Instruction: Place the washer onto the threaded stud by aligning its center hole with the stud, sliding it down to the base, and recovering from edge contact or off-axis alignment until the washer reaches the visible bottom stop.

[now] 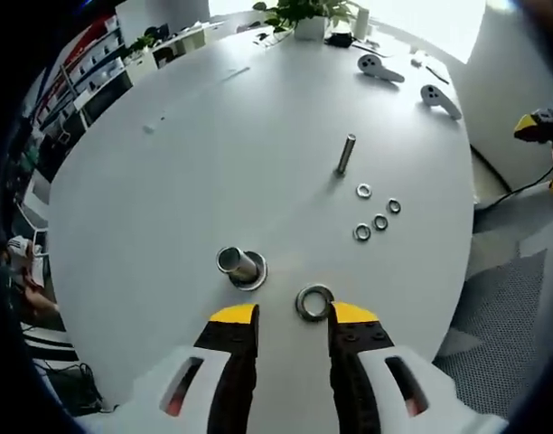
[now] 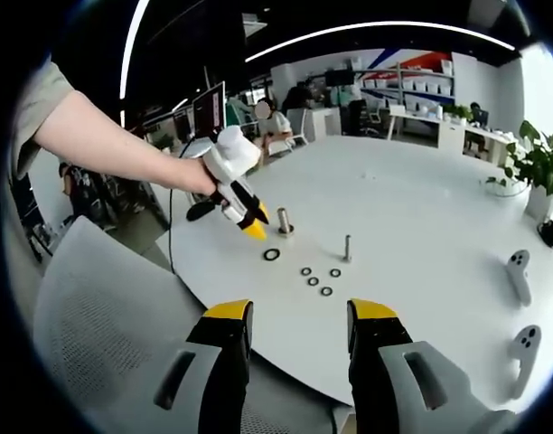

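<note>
A large steel washer (image 1: 314, 302) lies flat on the white table (image 1: 213, 163), just ahead of my left gripper (image 1: 295, 316) and close to its right-hand jaw tip. That gripper is open with nothing between its jaws. The thick stud (image 1: 240, 266) stands on its round base just left of the washer. In the right gripper view a hand holds the left gripper (image 2: 256, 226) above the table edge, beside the thick stud (image 2: 284, 220) and the large washer (image 2: 272, 254). My right gripper (image 2: 300, 312) is open and empty, well back from the table.
A thin stud (image 1: 346, 154) stands farther in, with several small washers (image 1: 380, 221) beside it. Two white controllers (image 1: 380, 68) and a potted plant (image 1: 308, 14) sit at the far side. A grey mesh chair (image 2: 96, 307) stands by the table edge. People sit in the background.
</note>
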The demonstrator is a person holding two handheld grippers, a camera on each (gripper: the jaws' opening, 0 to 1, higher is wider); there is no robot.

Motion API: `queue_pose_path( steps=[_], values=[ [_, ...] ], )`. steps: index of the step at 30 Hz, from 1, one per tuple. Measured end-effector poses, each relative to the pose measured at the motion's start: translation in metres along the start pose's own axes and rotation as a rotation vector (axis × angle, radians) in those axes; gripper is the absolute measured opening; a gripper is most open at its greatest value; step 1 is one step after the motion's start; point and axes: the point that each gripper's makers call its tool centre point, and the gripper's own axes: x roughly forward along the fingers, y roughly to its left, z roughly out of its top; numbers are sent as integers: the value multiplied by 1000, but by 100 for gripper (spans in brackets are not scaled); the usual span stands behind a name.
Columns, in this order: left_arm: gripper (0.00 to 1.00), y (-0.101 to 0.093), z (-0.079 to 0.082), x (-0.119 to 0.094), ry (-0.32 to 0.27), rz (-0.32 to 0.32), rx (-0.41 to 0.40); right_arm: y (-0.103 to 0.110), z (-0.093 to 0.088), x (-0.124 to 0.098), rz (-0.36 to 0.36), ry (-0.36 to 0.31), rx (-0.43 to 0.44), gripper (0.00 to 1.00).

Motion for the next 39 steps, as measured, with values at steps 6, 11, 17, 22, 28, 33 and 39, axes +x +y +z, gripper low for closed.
queue_pose_path(
  steps=[6,11,17,22,28,33,39],
  values=[
    [30,-10,-1,1,14,-18,-4,1,1,0,3,-5,1,44],
    [32,-14,-5,7,33,-26,-3,1,2,-1,2,-12,9,44],
    [34,-19,-9,13,47,-29,-8,0,3,-1,0,-19,12,44],
    [35,-17,-7,16,41,-27,-20,0,3,-1,0,-23,14,44],
    [36,-16,-5,18,28,-28,-43,0,5,-1,3,-33,23,44],
    [37,-17,-9,22,46,-26,-37,-1,6,-2,0,-40,31,44],
    [37,-15,-14,34,68,-24,-56,-1,6,-2,1,-42,36,44]
  ],
)
